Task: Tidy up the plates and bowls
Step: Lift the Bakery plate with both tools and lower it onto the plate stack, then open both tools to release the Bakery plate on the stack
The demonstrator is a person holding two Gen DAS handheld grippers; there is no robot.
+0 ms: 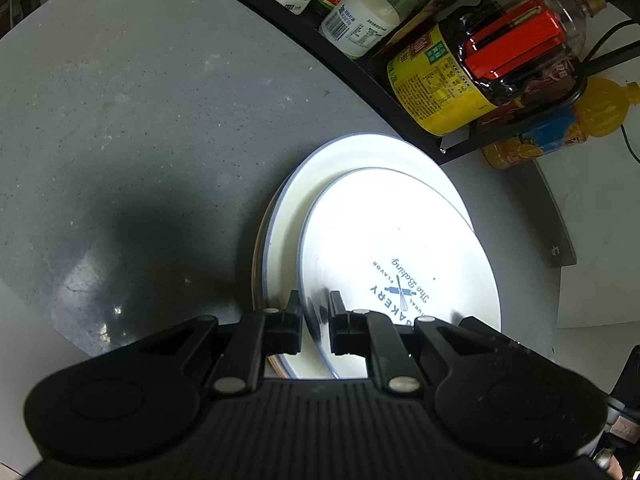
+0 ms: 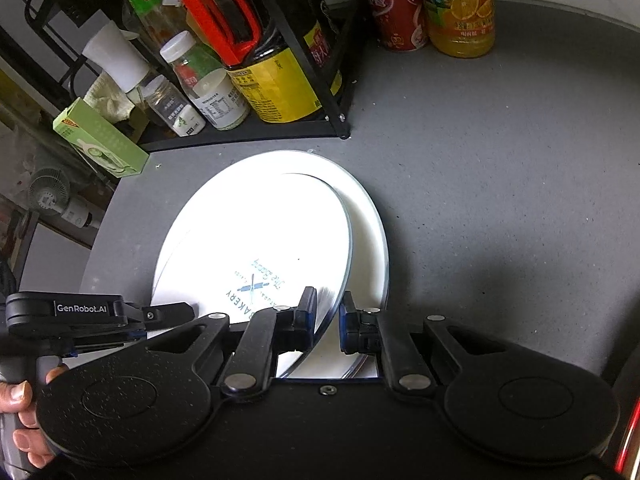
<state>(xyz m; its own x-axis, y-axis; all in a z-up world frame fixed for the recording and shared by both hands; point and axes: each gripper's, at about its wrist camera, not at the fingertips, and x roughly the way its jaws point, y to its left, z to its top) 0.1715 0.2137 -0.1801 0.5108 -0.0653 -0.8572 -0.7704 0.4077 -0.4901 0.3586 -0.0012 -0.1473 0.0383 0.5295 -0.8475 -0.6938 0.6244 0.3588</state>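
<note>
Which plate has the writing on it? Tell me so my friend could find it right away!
Look at the grey counter, just in front of the black rack full of bottles. A stack of white plates sits there, and the printed plate is the top one, tilted, with both hand-held grippers at its rim. Only it has blue "BAKERY" lettering.

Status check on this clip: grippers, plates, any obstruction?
Left gripper and right gripper both straddle the printed plate's rim; closure unclear. It sits tilted over the larger plate. Condiment rack close behind.
</note>
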